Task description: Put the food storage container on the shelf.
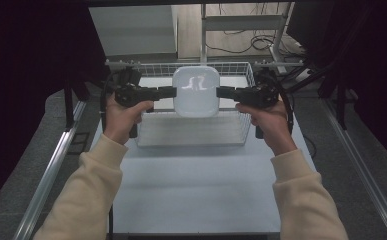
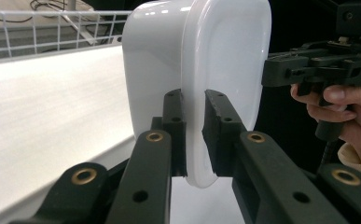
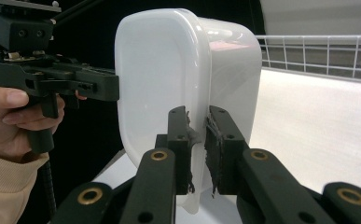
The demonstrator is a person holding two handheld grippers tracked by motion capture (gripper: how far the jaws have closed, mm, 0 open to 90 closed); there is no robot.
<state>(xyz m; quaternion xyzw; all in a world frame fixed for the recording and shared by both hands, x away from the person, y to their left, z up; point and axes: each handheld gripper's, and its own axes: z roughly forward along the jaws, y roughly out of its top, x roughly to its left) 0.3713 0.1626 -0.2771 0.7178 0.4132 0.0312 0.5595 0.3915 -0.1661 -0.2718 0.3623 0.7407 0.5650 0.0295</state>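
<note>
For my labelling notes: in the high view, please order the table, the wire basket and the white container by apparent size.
1. table
2. wire basket
3. white container, held above the basket by both grippers, so nearer the camera, yet clearly smallest.

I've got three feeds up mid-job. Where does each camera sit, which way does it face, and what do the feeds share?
High view: above the person's side, facing forward and down on the table and wire basket; both forearms and hands enter from the bottom.
Left gripper view: rides the left hand-held gripper, looking along its jaws, closed on the white container rim; the other hand is beyond.
Right gripper view: rides the right hand-held gripper, looking along its jaws, clamped on the opposite rim.
Shared: all three show the container and basket.
</note>
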